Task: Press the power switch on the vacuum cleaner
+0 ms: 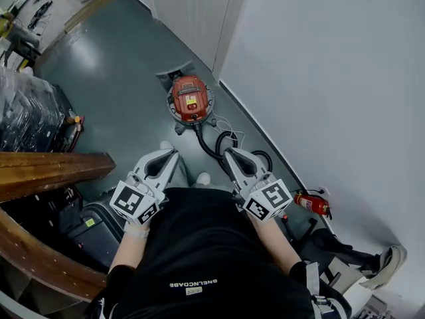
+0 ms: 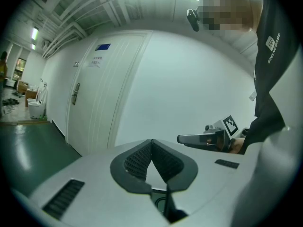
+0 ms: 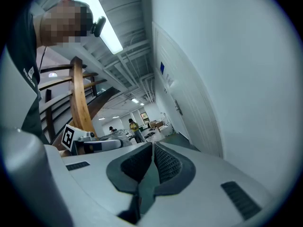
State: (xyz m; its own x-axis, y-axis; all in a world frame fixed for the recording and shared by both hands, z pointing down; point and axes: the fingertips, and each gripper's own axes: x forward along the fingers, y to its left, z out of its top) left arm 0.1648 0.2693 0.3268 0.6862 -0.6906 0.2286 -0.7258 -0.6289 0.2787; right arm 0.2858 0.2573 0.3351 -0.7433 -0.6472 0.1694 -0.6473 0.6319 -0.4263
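Machine: the vacuum cleaner [image 1: 190,98], red and round-bodied, stood on the grey floor [image 1: 119,72] at the edge where it met the white wall [image 1: 319,78], just beside the foot of the door [image 1: 192,12] and well apart from both grippers.
Control: the power switch could not be made out from the head view; only a yellow label showed on the red top.
Hose: a black hose [image 1: 211,145] looped across the floor from the machine toward the person's feet.
Left tool: the left gripper [image 1: 167,155] was held at waist height and pointed forward, its jaws drawn together at the tips with nothing between them.
Right tool: the right gripper [image 1: 230,155] was in the same attitude, with its jaws likewise together and empty.
Step in hand: judged to be the approach, with no contact yet made.
Good practice: step over the hose, crouch until the switch is clearly seen, and keep one gripper's jaws together as a single blunt tip. Press straight down on the switch, not on the casing beside it, and steady the body with the other gripper if it rocks.
Caution: a glancing push would probably roll the machine along the wall.
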